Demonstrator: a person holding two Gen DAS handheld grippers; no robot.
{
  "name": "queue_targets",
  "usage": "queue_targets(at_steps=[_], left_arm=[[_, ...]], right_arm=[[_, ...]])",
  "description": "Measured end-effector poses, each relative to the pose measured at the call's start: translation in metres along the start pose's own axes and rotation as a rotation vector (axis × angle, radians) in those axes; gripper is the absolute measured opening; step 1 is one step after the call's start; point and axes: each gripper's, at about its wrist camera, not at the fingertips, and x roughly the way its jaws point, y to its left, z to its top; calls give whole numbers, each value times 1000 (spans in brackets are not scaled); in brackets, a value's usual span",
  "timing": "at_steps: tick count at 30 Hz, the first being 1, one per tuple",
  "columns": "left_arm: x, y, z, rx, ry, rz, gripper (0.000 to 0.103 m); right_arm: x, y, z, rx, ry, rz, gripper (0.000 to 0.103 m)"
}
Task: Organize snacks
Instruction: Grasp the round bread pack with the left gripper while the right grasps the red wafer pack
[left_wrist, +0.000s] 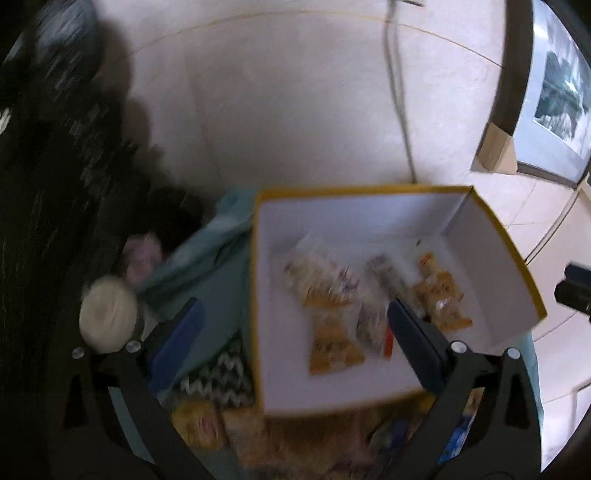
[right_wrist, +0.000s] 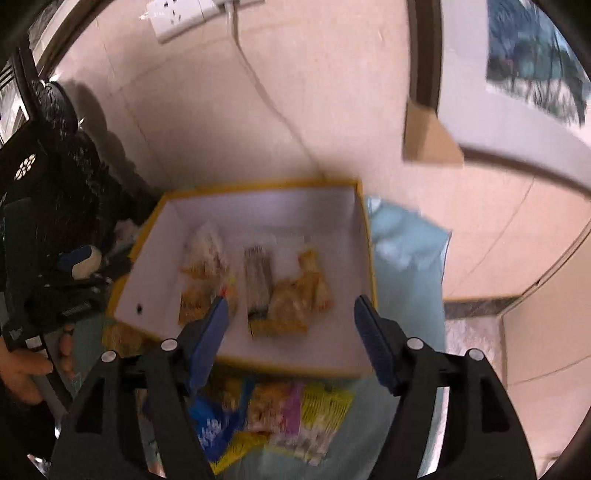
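the yellow-rimmed box (right_wrist: 364, 236) sits on a pale blue cloth (right_wrist: 410, 251), most of its white floor bare around the snack packets (right_wrist: 288, 299) lying at the middle. more loose snacks (right_wrist: 291, 413) lie just before its near wall. the right gripper (right_wrist: 290, 312) is spread wide, empty, above that wall. the left gripper (left_wrist: 293, 317) is spread wide too, holding nothing, one finger (left_wrist: 410, 332) over the box.

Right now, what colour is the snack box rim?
Yellow rim on the box, white inside; clearest in the right wrist view.
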Motion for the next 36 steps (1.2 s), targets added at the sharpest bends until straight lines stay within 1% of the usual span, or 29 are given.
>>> queue_targets(at_steps=[2,3,4,5,7,9,11,14,17,19,21,24,29,33,36], left_arm=[[-6,15,-24,-54,1,7,101],[-11,23,-39,-93,3,11,101],[-15,31,-53,-133,7,10,101],[-20,41,-71,-181,22,-1,101],[-27,51,-103,-220,50,-6,101],[-34,56,-134,-212,82,10,101],[-35,60,-162,-165,122,33,101],[-33,64,-193,-137,179,43,101],[-29,67,-220,-129,235,47,101],[-26,65,-225,-115,251,58,101],[-23,61,-229,-107,260,59,101],[-21,51,-224,-84,243,54,101],[-11,32,-209,-20,212,60,101],[3,28,-194,-36,188,70,101],[18,32,-185,-83,181,84,101]], right_arm=[[3,-2,-28,14,22,11,71],[3,-1,-38,18,34,18,71],[3,-1,-56,28,51,33,71],[3,1,-65,31,62,42,71],[1,8,-95,23,92,74,71],[0,20,-123,-22,124,93,71],[1,37,-155,-109,165,109,71],[5,59,-199,-239,227,134,71],[8,83,-231,-378,240,132,71],[10,95,-242,-446,224,125,71],[14,104,-248,-481,220,120,71],[22,111,-251,-509,214,91,71],[27,120,-245,-584,173,58,71],[31,126,-246,-607,168,60,71],[36,127,-244,-605,182,61,71]])
